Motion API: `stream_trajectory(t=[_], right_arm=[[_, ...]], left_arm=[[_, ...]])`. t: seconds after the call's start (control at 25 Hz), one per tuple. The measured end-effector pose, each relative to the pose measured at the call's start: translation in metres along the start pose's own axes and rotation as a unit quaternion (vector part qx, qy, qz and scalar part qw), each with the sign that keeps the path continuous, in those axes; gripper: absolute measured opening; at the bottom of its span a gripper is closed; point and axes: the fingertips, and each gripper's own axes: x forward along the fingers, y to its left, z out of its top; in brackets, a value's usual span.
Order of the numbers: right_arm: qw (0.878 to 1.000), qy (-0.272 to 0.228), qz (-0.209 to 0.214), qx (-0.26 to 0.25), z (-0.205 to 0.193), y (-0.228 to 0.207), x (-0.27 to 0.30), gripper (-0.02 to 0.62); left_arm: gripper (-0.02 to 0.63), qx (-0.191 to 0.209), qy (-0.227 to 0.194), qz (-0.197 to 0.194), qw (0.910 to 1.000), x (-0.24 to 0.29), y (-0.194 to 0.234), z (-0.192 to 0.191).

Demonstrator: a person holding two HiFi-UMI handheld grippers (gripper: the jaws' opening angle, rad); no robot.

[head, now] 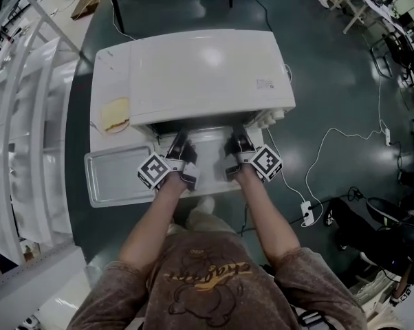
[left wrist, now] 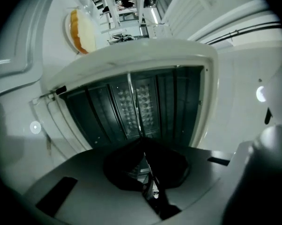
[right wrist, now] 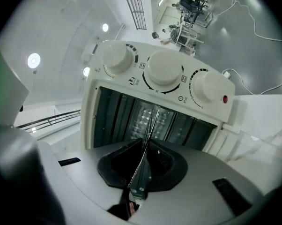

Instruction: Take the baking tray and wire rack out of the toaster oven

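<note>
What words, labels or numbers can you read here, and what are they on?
Nothing reads clearly.
Sticker on the toaster oven top: too small to read.
Marks around the dials: ticks and icons, no legible words.
Script print on the person's shirt: too blurred.
Cubes on the left hand-held gripper and right hand-held gripper: square patterns, no letters.

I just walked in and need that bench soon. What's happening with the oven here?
A person stands at the white toaster oven with a handheld claw in each hand. The left claw and right claw are both shut on the front edge of the wire rack, which sits in the open oven. A baking tray already lies on the table beside it.
</note>
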Motion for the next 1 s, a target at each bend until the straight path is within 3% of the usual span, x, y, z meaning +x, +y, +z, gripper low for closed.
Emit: stream_trajectory(t=[0.28, 0.68, 1.0], right_arm=[[0.999, -0.008, -0.040, -0.009, -0.012, -0.010, -0.056, 0.021], [0.999, -0.037, -0.022, -0.015, -0.032, 0.007, -0.130, 0.021], [0.998, -0.060, -0.004, -0.036, -0.048, 0.040, -0.162, 0.021]], left_arm=[[0.009, -0.013, 0.021, -0.003, 0.9997, -0.041, -0.005, -0.030], [0.008, -0.042, 0.054, -0.028, 0.9973, -0.102, -0.021, -0.074], [0.008, -0.047, 0.075, -0.031, 0.9956, -0.133, -0.034, -0.077]])
